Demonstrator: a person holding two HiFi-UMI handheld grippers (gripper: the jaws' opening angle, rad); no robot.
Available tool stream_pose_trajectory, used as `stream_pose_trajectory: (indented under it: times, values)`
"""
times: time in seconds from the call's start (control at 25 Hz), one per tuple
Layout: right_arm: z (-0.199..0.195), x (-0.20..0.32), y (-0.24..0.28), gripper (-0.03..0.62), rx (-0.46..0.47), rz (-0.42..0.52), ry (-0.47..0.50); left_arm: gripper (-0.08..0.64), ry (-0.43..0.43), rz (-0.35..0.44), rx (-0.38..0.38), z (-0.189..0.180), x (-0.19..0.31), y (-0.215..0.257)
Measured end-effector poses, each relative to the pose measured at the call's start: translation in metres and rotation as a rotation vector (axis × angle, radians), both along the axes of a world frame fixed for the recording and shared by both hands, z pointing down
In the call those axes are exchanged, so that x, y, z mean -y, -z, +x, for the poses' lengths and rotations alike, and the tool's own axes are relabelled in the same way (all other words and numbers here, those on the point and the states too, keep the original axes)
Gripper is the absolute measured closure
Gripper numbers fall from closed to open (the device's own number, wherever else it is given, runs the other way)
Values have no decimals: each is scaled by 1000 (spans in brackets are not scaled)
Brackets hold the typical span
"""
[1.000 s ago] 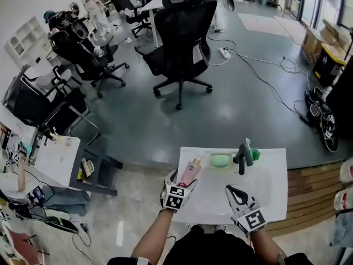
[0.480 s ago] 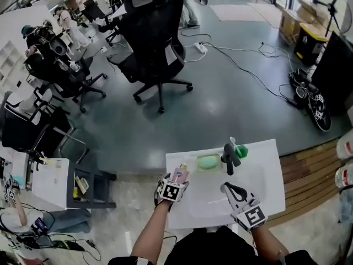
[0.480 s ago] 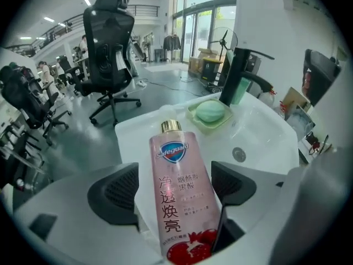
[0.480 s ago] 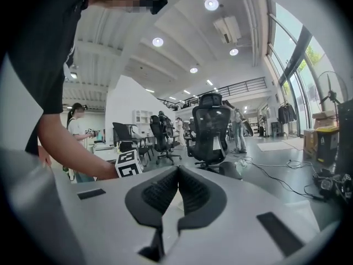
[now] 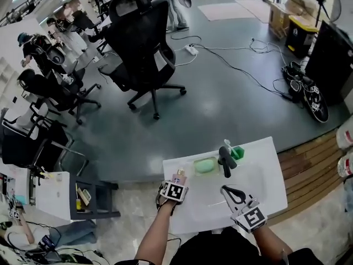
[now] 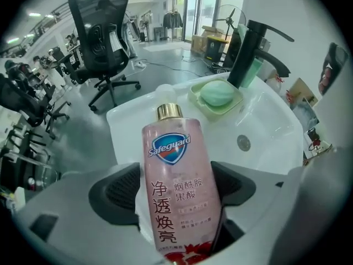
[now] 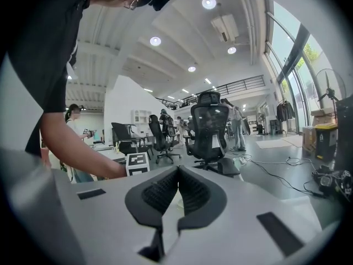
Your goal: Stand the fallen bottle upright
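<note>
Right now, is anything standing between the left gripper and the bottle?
No. The left gripper has its jaws shut on the bottle, with nothing visible between them. The soap dish and the faucet stand farther back on the sink.

Black shirt [image 5: 212, 251], grey left gripper [image 6: 175, 187]

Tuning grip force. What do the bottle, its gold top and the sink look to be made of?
Bottle: probably plastic, glossy and translucent pink, with the label printed straight on the wall.
Gold top: metallic sheen, possibly coated plastic, but the look leaves that open.
Sink: white, smooth and glossy with soft reflections. It looks ceramic but could be resin.
</note>
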State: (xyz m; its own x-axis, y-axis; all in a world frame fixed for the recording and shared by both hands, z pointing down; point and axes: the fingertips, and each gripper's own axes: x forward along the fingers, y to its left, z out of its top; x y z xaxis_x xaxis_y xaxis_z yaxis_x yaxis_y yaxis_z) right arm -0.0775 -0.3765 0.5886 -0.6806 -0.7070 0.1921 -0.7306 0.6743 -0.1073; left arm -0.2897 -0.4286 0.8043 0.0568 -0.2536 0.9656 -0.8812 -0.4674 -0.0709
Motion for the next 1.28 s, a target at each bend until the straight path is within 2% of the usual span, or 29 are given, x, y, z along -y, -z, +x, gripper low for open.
stream_pose_trajectory:
  times: [0.2, 0.28, 0.4, 0.6, 0.68, 0.8, 0.88, 1.0, 1.28]
  values:
    - [0, -3, 5, 577, 7, 44, -3, 160, 29, 17, -46, 6, 4, -2]
    - [1, -7, 4, 577, 8, 39, 1, 207, 45, 15, -80, 10, 2, -2]
    - [2, -15, 1, 577, 19, -17, -1, 221, 45, 38, -42, 4, 4, 3]
    - [5, -20, 6, 577, 14, 9, -3, 235, 64, 59, -89, 11, 3, -1]
    - [4, -22, 11, 577, 28, 4, -4, 238, 68, 69, -56, 5, 2, 4]
    - [2, -26, 15, 577, 21, 70, 13, 239, 74, 84, -11, -3, -3, 13]
    - [2, -29, 15, 577, 21, 76, 18, 241, 84, 96, -36, -1, -8, 15]
    - [0, -35, 13, 577, 21, 60, 21, 242, 99, 122, -140, 13, -13, 15]
    - [-11, -51, 13, 577, 23, 28, 47, 242, 113, 246, -183, 13, -19, 43]
